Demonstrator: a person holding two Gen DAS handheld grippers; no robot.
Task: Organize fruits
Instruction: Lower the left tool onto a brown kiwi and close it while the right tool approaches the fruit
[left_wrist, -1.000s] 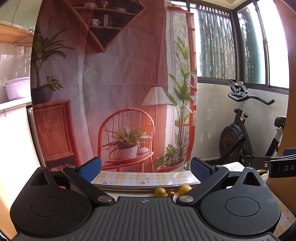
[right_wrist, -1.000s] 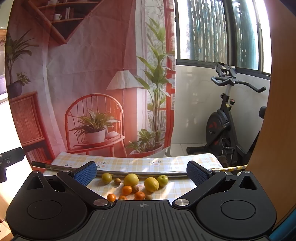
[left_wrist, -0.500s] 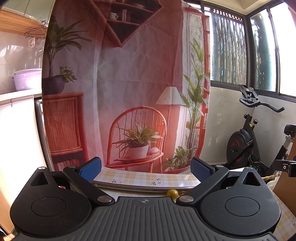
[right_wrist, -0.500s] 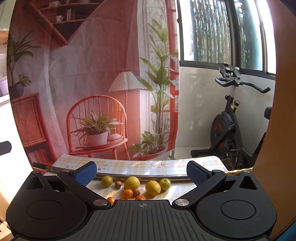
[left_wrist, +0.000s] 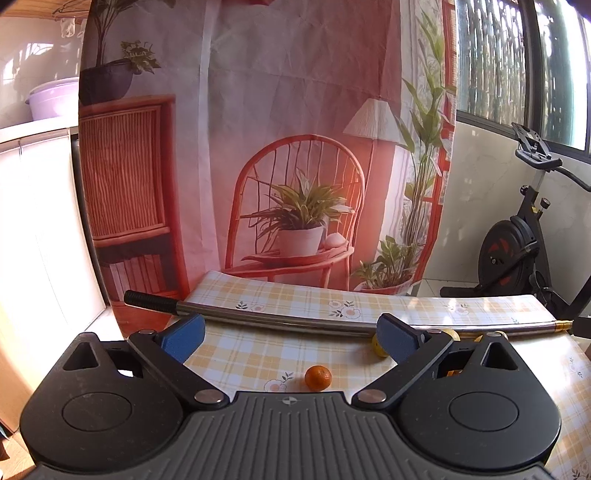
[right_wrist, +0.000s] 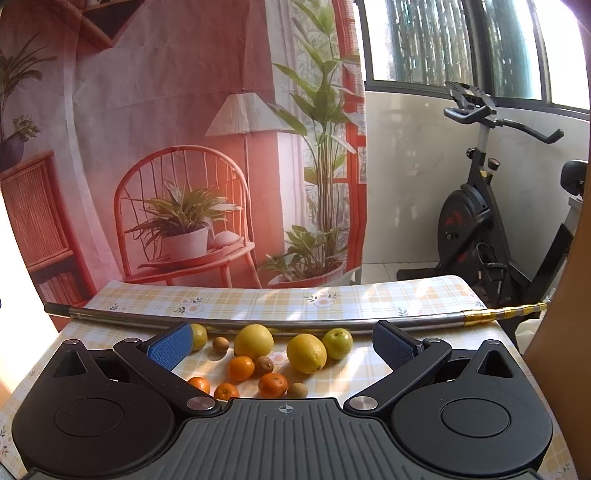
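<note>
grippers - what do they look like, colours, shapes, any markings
Both match: the left gripper and right gripper have a ribbed dark grey body bearing a small crosshair mark, two rounded black housings with triangular cutouts, black linkage arms on silver pivot pins, and blue textured pads. No cables show.

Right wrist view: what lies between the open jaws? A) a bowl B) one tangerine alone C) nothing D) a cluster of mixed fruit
D: lemons, tangerines and a green apple lie loose on the tablecloth ahead of the right gripper, which holds none of them.
</note>
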